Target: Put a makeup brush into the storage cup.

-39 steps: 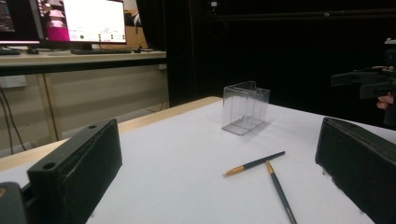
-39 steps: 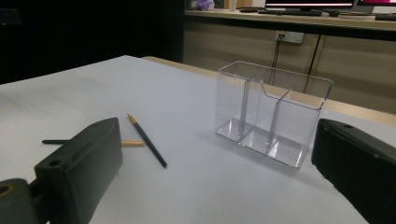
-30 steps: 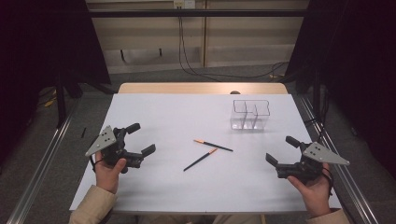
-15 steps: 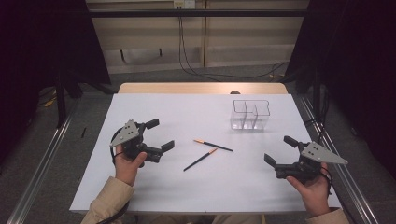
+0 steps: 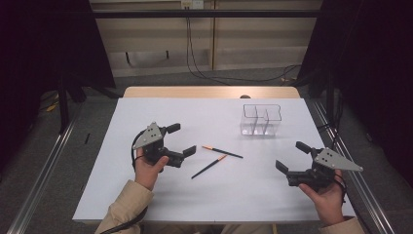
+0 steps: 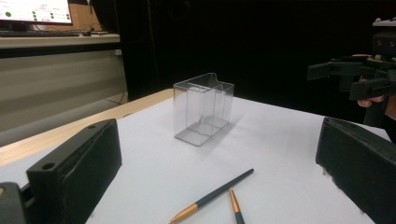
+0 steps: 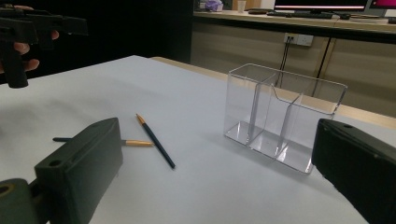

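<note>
1. Left gripper (image 5: 181, 140): held above the white table (image 5: 146, 195) at its left-centre, jaws spread wide with nothing between them. It points toward the two pencils. In the left gripper view its jaws frame both pencils and the clear organiser beyond.

2. Right gripper (image 5: 292, 157): held at the table's right edge near the front, jaws likewise wide apart and empty. It stands well apart from the pencils.

3. Pencils: two dark pencils with orange ends lie flat on the table near its centre. The upper pencil (image 5: 222, 151) runs from an orange end at left to a dark end at right; the lower pencil (image 5: 209, 166) slants from lower left up to an orange end at right. Their ends come close together; contact cannot be told. Both lie just beside the left gripper's forward jaw, neither touched.

4. Clear organiser (image 5: 261, 120): a transparent box with inner dividers, upright, toward the table's far right, apart from the pencils. Its compartments look empty.
</note>
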Demonstrator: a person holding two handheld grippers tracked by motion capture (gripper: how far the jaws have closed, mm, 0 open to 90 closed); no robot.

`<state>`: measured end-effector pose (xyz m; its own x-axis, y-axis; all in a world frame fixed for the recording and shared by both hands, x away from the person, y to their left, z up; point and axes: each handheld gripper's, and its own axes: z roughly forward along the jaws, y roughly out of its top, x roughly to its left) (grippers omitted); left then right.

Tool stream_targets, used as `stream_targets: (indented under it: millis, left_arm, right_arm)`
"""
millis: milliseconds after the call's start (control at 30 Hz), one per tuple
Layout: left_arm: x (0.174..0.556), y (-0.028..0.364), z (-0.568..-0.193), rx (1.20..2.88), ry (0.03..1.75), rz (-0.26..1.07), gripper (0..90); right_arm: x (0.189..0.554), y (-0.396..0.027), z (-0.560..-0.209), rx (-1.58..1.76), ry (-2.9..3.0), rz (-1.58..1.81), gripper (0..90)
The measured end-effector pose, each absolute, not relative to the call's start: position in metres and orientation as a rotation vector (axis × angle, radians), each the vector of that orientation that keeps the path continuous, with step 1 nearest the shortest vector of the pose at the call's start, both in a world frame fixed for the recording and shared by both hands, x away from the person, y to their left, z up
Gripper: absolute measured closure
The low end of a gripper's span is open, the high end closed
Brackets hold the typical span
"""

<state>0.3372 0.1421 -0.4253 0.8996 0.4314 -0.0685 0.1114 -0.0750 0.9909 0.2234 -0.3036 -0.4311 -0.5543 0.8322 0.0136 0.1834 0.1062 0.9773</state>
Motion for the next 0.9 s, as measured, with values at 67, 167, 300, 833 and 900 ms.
stream_targets:
  millis: [67, 167, 300, 833, 900]
  left_arm:
    - [0.338, 0.138, -0.425, 1.664, 0.425, 0.274, 0.1]
    - [0.339, 0.132, -0.426, 1.707, 0.441, 0.260, 0.1]
    - [0.339, 0.125, -0.429, 1.754, 0.450, 0.257, 0.0]
    - [0.341, 0.098, -0.432, 2.020, 0.488, 0.204, 0.1]
    - [0.342, 0.096, -0.432, 2.037, 0.500, 0.191, 0.0]
  right_arm:
    - [0.223, -0.304, -0.431, 0.990, 1.823, 1.482, 1.5]
    - [0.223, -0.304, -0.431, 0.991, 1.822, 1.482, 1.4]
    - [0.223, -0.304, -0.431, 0.988, 1.824, 1.481, 1.5]
    - [0.224, -0.303, -0.431, 0.976, 1.835, 1.481, 1.6]
    - [0.224, -0.303, -0.431, 0.976, 1.835, 1.481, 1.7]
